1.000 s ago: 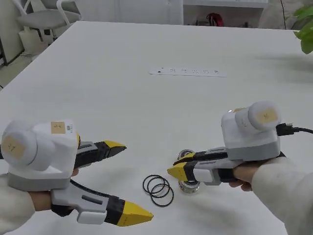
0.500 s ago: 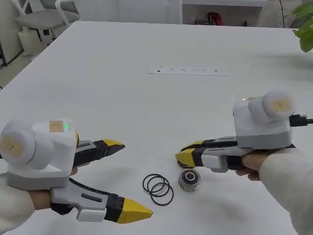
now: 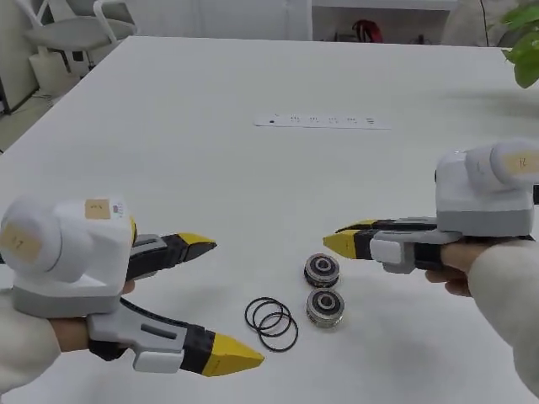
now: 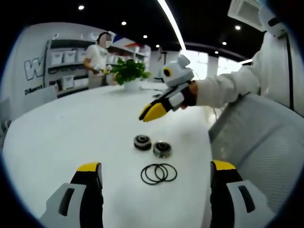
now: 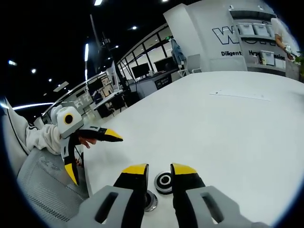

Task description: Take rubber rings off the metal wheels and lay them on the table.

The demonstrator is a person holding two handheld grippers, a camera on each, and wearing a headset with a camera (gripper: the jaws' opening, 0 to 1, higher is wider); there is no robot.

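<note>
Your left tongs (image 3: 232,303) are spread wide, jaws well apart and gripping nothing. They hang low over the near part of the table (image 3: 253,168), and in their own view the three black rings (image 4: 158,173) lie on the white top just beyond and between the two yellow tips. Your right tongs (image 3: 338,244) have their jaws drawn together, with only a thin slit between the tips in their own view, and nothing is caught there. They hover above the table, pointing across toward the left tongs, with the tips just beside the farther wheel (image 3: 322,269) and not touching it. The nearer wheel (image 3: 325,307) lies flat right next to the farther one (touching or a hair apart, you cannot tell from here). The rings overlap one another in a small bunch on your left of the nearer wheel, close to it but apart. Whether either wheel has a rubber ring on it is too small to tell. Farther out, a flat white strip (image 3: 320,123) lies toward the middle of the table, with chairs (image 3: 76,29) past the far left corner and green leaves (image 3: 526,50) at the far right.
</note>
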